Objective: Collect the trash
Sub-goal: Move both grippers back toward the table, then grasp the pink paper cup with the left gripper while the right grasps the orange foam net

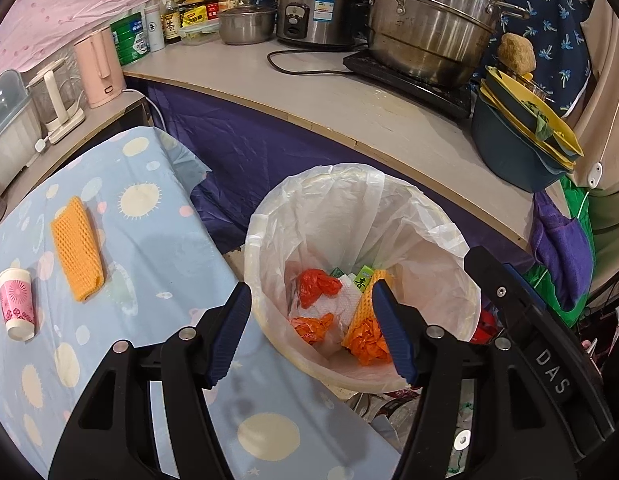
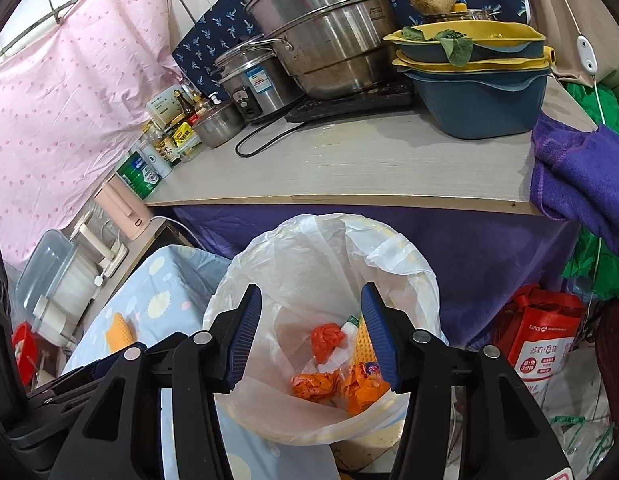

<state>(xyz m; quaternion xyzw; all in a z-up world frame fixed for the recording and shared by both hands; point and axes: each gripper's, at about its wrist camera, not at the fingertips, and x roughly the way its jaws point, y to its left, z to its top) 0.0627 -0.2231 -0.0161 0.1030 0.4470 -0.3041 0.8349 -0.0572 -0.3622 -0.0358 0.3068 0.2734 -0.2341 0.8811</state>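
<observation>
A round trash bin (image 1: 254, 268) lined with a white plastic bag (image 2: 309, 248) stands beside the table. In it lie a red bag (image 1: 315, 286), crumpled orange wrappers (image 1: 309, 328), white tissue (image 1: 345, 304), a green carton (image 1: 364, 276) and an orange mesh piece (image 2: 363, 340). My left gripper (image 1: 309, 286) hangs open over the bin's near left rim, nothing between its fingers. My right gripper (image 2: 311, 288) is open above the bin, also holding nothing. On the blue spotted tablecloth (image 1: 157, 248) lie an orange cloth (image 1: 77, 248) and a pink paper cup (image 1: 16, 304) on its side.
Behind the bin runs a counter (image 1: 309, 96) with a steamer pot (image 1: 433, 20), rice cooker (image 1: 313, 12), bottles, and stacked blue and yellow basins (image 1: 517, 140). A purple towel (image 2: 581, 168) hangs at the right. A red bag (image 2: 541, 336) and clutter sit on the floor.
</observation>
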